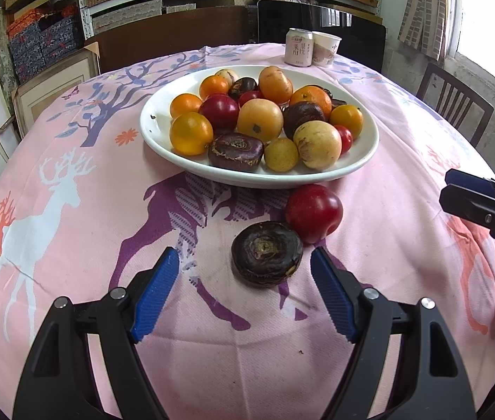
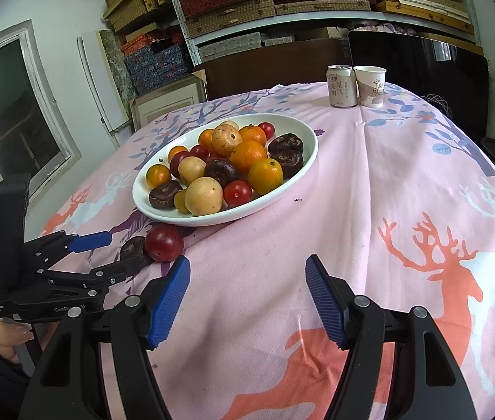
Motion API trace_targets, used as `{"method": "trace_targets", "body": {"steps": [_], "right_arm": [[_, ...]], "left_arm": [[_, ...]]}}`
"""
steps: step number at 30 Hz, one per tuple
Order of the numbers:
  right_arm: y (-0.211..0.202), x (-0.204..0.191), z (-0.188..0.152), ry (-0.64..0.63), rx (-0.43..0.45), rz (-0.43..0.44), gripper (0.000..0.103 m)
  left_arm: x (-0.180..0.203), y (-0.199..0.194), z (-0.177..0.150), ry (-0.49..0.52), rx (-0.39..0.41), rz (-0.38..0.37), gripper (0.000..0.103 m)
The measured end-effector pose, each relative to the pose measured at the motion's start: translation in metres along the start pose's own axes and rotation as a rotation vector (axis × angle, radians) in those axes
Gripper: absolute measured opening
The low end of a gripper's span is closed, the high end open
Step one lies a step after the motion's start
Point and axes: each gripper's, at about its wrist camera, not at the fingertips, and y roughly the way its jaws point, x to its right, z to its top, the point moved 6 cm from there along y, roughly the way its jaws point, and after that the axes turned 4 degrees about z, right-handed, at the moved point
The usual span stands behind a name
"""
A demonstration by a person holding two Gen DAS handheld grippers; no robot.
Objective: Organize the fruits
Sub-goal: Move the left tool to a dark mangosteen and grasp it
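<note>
A white oval plate [image 1: 163, 147] [image 2: 303, 171] holds several orange, yellow, red and dark brown fruits. On the pink cloth in front of it lie a dark brown water chestnut [image 1: 266, 252] [image 2: 132, 246] and a red plum [image 1: 314, 212] [image 2: 164, 241], touching each other. My left gripper [image 1: 245, 262] [image 2: 103, 252] is open, its blue fingers either side of the chestnut, just short of it. My right gripper [image 2: 247, 273] is open and empty over bare cloth, to the right of the plum; it also shows in the left wrist view [image 1: 457, 192].
A drink can [image 1: 298, 47] [image 2: 341, 85] and a paper cup [image 1: 326, 48] [image 2: 370, 85] stand at the table's far side. Chairs stand behind the table and at the right [image 1: 454, 105]. Shelves of boxes line the back wall.
</note>
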Motion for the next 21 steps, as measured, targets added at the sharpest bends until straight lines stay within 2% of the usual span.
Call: {"method": "trace_targets", "body": {"steps": [7, 9, 10, 21], "right_arm": [[0.001, 0.001, -0.001, 0.009, -0.007, 0.002, 0.069], [0.001, 0.001, -0.001, 0.009, -0.006, 0.001, 0.069], [0.001, 0.001, 0.0, 0.009, -0.006, 0.002, 0.069], [0.005, 0.003, -0.002, 0.01, -0.024, 0.003, 0.069]], "left_arm": [[0.0, 0.007, -0.001, -0.005, -0.028, -0.001, 0.075], [0.001, 0.01, -0.002, 0.003, -0.041, 0.001, 0.069], [0.003, 0.012, -0.002, 0.012, -0.049, -0.008, 0.061], [0.005, 0.013, -0.002, 0.017, -0.049, -0.011, 0.061]]}}
